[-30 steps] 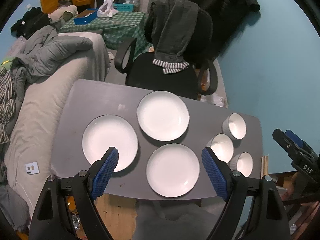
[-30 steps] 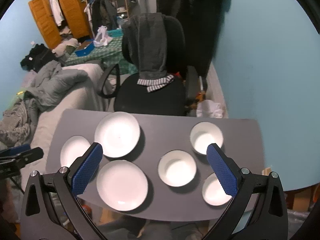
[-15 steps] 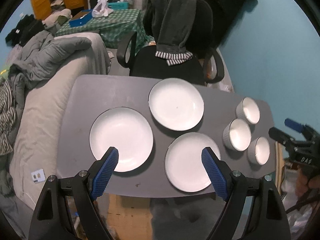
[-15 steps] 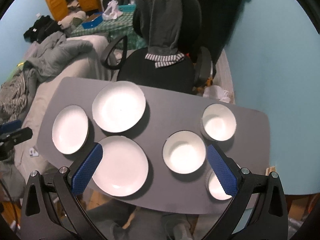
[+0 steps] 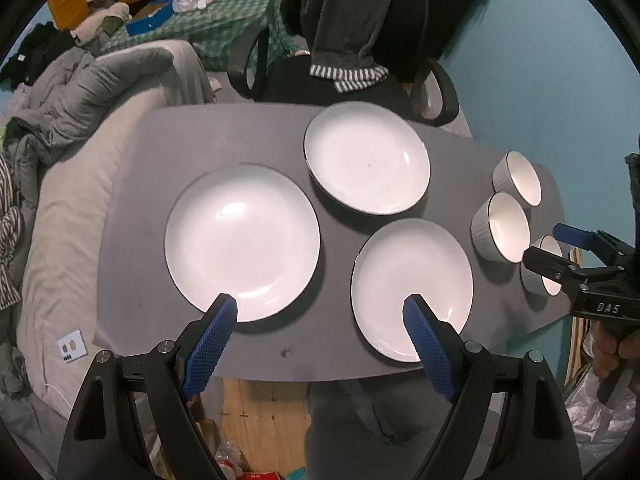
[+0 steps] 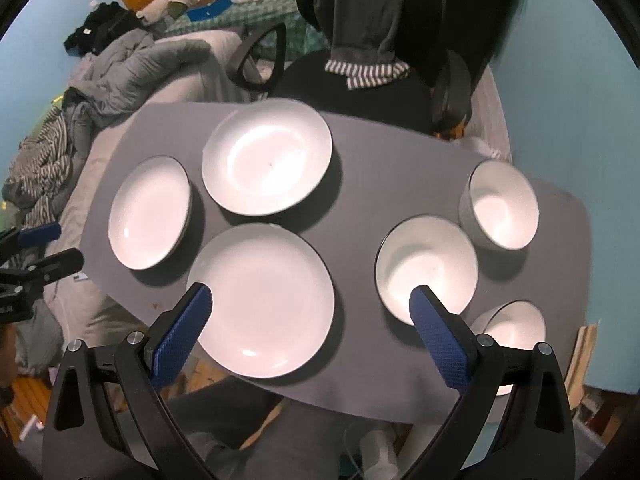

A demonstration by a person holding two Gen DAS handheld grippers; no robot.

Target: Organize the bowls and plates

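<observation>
The grey tabletop (image 5: 144, 184) carries six white pieces of crockery, none stacked. Three plates sit in a loose triangle on its left portion: the left plate (image 5: 242, 246), the far plate (image 5: 366, 158) and the near plate (image 5: 412, 288). All are glossy white with a thin dark rim line, lying flat and apart from each other. Three white bowls stand in a row along the right end: the far bowl (image 6: 500, 204), the middle bowl (image 6: 428, 264) and the near bowl (image 6: 516, 320), each with a dark rim; the left wrist view shows ribbed outer walls on them.

Behind the tabletop stands a black office chair (image 5: 348, 84) with dark clothing draped over it. A bed (image 5: 80, 184) with a grey quilt lies just beside the tabletop's left end.

The left tool (image 5: 320, 328) hovers over the near edge, spread wide and empty, its blue pads over the left and near plates. The right tool (image 6: 310, 320) is likewise spread wide, holding nothing.

Only the left wrist view shows the right tool from the side, near the bowls; only the right wrist view shows the bowls' interiors squarely.
</observation>
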